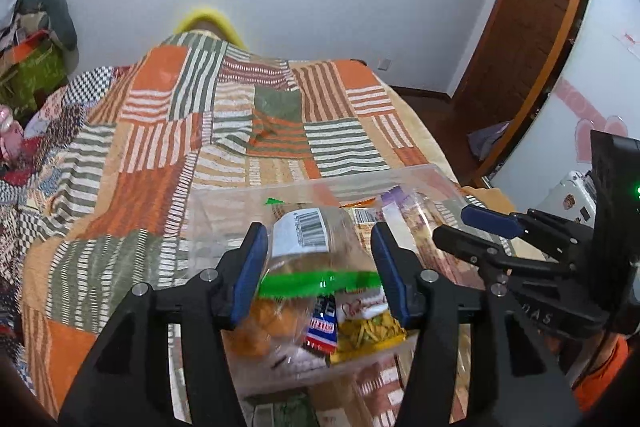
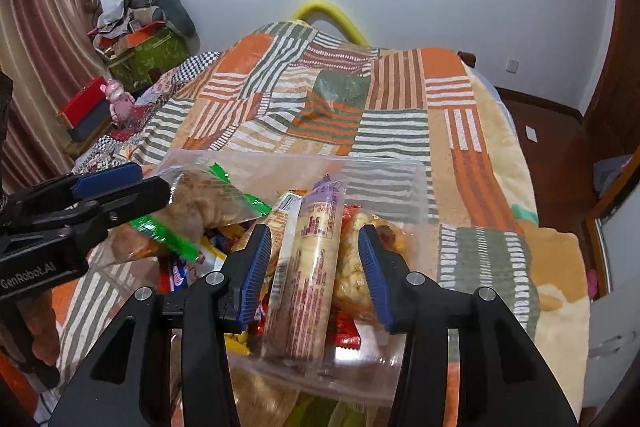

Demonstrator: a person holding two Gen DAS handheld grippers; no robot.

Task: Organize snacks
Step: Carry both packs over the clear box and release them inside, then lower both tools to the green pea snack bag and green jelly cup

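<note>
Both tongs gape wide over the clear bin (image 1: 400,183): left tongs (image 1: 320,273) straddle a green-banded bag (image 1: 312,247), right tongs (image 2: 314,273) a cracker sleeve (image 2: 308,267).

My left gripper (image 1: 320,267) points forward and slightly down, its two blue-padded fingers (image 1: 250,271) spread wide with a clear gap between them, nothing pinched. My right gripper (image 2: 314,267) sits just beside it at the same height, also angled forward and down, jaws parted about as wide and gripping nothing. In the left wrist view the right gripper (image 1: 476,227) comes in from the right edge; in the right wrist view the left gripper (image 2: 132,183) reaches in from the left edge.
</note>
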